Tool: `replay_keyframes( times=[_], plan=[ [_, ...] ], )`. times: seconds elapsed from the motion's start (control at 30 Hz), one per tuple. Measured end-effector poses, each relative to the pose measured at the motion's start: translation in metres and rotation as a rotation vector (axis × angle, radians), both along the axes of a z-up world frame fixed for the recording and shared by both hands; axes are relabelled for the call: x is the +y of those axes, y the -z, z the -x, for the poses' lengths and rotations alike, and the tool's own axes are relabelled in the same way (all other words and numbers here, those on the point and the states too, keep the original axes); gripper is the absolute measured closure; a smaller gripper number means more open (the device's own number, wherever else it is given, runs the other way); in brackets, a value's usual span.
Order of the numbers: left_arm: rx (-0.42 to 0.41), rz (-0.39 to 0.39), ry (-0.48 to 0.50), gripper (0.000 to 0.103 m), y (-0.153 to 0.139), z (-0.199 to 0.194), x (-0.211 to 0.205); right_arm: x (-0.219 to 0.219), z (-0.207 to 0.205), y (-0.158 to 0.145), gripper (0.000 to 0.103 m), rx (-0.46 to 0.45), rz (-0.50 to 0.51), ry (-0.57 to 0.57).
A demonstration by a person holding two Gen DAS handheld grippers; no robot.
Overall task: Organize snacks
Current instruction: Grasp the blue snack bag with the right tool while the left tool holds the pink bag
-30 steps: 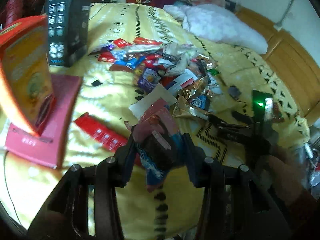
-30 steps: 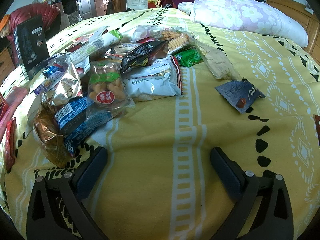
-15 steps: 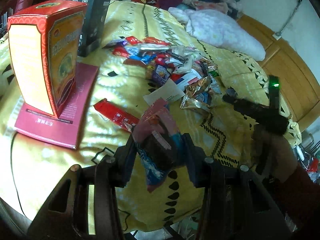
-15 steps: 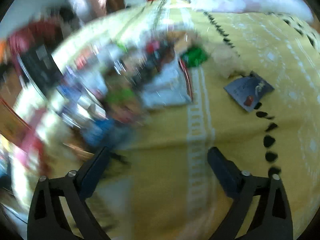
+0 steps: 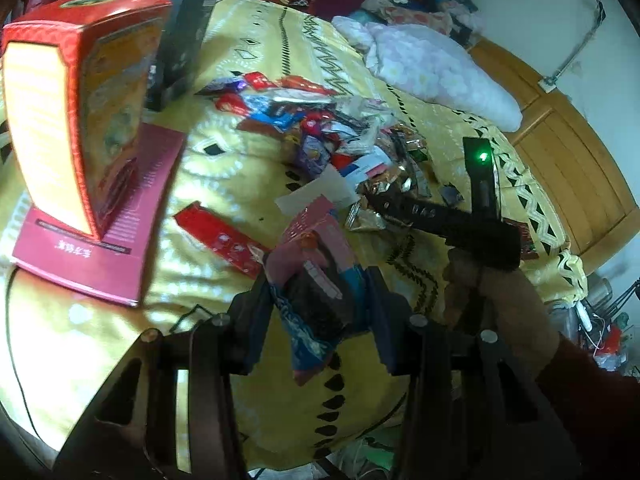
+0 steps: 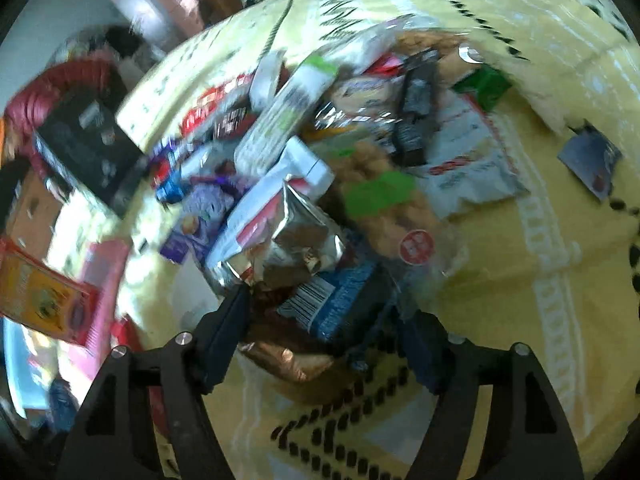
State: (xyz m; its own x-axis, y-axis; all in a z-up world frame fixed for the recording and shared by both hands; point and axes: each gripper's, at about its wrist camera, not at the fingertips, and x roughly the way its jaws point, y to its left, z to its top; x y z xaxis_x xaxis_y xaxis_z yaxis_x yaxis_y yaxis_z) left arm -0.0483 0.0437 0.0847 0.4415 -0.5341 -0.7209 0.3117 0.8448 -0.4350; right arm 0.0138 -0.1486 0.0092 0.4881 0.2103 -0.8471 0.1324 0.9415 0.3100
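The left gripper (image 5: 320, 312) is clamped on a pink and blue snack packet (image 5: 316, 280), held up off the yellow bedspread (image 5: 224, 168) above its near edge; the packet's printing is too blurred to read. Just beyond it a long red wrapper (image 5: 218, 236) lies flat on the bedspread. Toward the left edge a tall red and orange box (image 5: 76, 120) stands upright on a flat magenta box (image 5: 104, 224), which carries a line of white characters along its near edge that I cannot make out. Behind them stands a black carton (image 5: 180, 28) with small white compliance marks at its top. The heap of snacks (image 5: 320, 132) covers the middle of the bedspread.

The right gripper (image 6: 320, 316), seen from the left wrist as a black tool in a hand (image 5: 492, 296), has its fingers spread around a blue packet with a barcode (image 6: 332, 304) at the near side of the heap, apparently without squeezing it. A silver foil bag (image 6: 292, 240) lies just behind, and a clear bag of fried snacks (image 6: 392, 216) bears a round red sticker, its writing unreadable. A dark blue sachet (image 6: 592, 164) lies apart toward the right edge.
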Motion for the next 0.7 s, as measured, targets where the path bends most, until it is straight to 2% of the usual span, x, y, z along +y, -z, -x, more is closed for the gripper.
replay_keyframes(
  times=[0.07, 0.13, 0.27, 0.4, 0.5, 0.57, 0.7],
  plan=[
    [-0.008, 0.011, 0.012, 0.057, -0.003, 0.003, -0.003, -0.007, 0.006, -0.004, 0.046, 0.0, -0.004, -0.02],
    [-0.013, 0.015, 0.027, 0.057, -0.004, 0.005, -0.006, -0.02, 0.024, -0.015, 0.051, -0.007, 0.034, -0.042],
    [0.017, 0.024, 0.032, 0.057, 0.007, 0.004, -0.012, -0.044, 0.065, -0.029, 0.052, 0.004, 0.112, -0.082],
    [0.026, 0.013, 0.047, 0.057, 0.011, 0.007, -0.018, -0.063, 0.104, -0.024, 0.052, 0.062, 0.104, -0.101],
    [0.026, 0.004, 0.044, 0.057, 0.011, 0.009, -0.022, -0.064, 0.116, -0.026, 0.041, 0.051, 0.16, -0.063],
    [0.024, 0.0, 0.04, 0.057, 0.011, 0.009, -0.022, -0.066, 0.119, -0.029, 0.028, 0.032, 0.119, -0.005],
    [0.026, -0.017, 0.028, 0.057, 0.014, 0.007, -0.023, -0.065, 0.116, -0.026, 0.025, 0.017, 0.06, 0.108]
  ],
)
